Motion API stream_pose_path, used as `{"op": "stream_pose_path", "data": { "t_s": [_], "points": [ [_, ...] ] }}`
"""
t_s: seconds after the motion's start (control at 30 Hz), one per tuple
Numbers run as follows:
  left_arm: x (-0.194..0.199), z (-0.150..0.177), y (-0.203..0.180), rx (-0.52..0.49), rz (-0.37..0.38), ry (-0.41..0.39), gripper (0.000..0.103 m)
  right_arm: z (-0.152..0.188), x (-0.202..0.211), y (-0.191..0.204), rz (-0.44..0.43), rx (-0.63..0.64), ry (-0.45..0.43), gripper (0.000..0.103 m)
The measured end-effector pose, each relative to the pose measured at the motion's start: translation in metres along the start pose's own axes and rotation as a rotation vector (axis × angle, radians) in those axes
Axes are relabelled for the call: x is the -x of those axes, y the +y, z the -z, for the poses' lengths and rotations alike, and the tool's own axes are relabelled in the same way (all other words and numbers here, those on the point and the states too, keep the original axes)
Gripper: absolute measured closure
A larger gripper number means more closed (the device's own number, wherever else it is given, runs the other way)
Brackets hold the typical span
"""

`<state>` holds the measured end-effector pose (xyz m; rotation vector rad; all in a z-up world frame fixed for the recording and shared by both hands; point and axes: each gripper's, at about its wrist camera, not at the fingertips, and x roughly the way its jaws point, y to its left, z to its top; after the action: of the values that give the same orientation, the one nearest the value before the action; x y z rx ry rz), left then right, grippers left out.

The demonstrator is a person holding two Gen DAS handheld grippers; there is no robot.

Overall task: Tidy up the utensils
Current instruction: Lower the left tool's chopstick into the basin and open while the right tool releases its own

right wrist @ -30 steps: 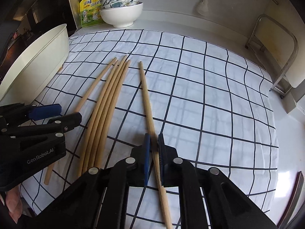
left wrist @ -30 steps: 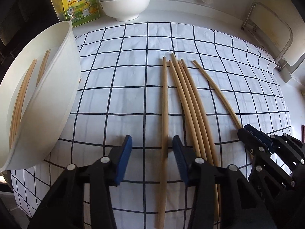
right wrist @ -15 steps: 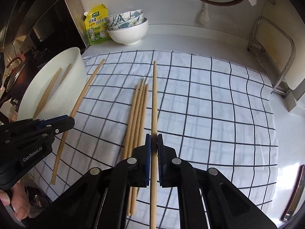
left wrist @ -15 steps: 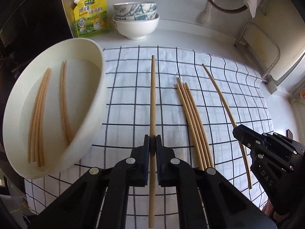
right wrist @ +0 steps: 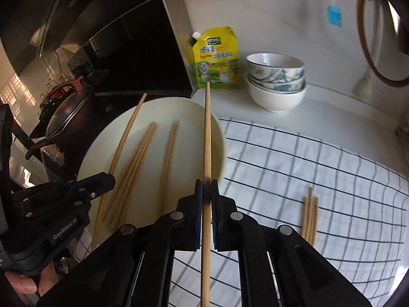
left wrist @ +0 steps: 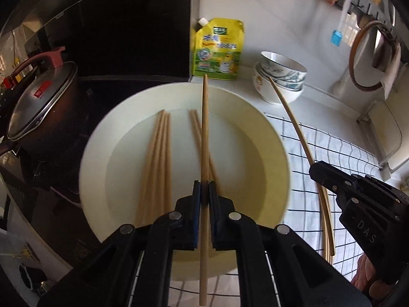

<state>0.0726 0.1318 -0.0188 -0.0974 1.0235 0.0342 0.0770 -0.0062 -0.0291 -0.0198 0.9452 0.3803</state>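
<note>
Two views show this moment. From the left wrist, the left hand-held gripper (left wrist: 204, 192) is pressed together on one chopstick (left wrist: 204, 138), which runs straight ahead above the white basin (left wrist: 271, 153). Several more chopsticks (left wrist: 156, 158) lie blurred on the basin's floor in two groups. At the right edge the right hand-held gripper (left wrist: 317, 171) pinches a second chopstick (left wrist: 294, 128) that slants over the checked cloth (left wrist: 332, 153). Behind the basin stand a yellow pouch (left wrist: 217, 48) and stacked bowls (left wrist: 281, 76); a lidded pot (left wrist: 43, 102) sits at the left.

From the right wrist, the right hand-held gripper (right wrist: 206, 189) clamps its chopstick (right wrist: 207, 140), whose far end points toward the pouch (right wrist: 217, 58), crossing the basin's right rim (right wrist: 217, 128). The left hand-held gripper (right wrist: 107, 179) holds its chopstick (right wrist: 125, 138) above the basin. A small bundle of loose chopsticks (right wrist: 309, 215) lies on the cloth (right wrist: 306, 158) covering the worktop (right wrist: 230, 102), well apart from the basin.
</note>
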Motion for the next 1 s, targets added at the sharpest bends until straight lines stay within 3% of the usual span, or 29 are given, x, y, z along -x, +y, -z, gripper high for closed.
{"op": "stream_pose_path", "data": {
  "t_s": [0.3, 0.6, 0.83, 1.0],
  "points": [
    [-0.042, -0.02, 0.062, 0.035, -0.028, 0.057, 0.096, -0.024, -0.074, 0.055, -0.016, 0.016, 0.077, 0.097],
    [-0.075, -0.02, 0.074, 0.017, 0.002, 0.127, 0.096, -0.015, -0.103, 0.053, 0.035, -0.012, 0.147, 0.097],
    [-0.079, -0.019, 0.075, 0.012, 0.014, 0.145, 0.095, -0.012, -0.105, 0.048, 0.049, -0.028, 0.147, 0.095],
    [-0.075, -0.017, 0.077, 0.013, -0.01, 0.147, 0.078, -0.011, -0.096, 0.047, 0.065, -0.02, 0.122, 0.091]
  ]
}}
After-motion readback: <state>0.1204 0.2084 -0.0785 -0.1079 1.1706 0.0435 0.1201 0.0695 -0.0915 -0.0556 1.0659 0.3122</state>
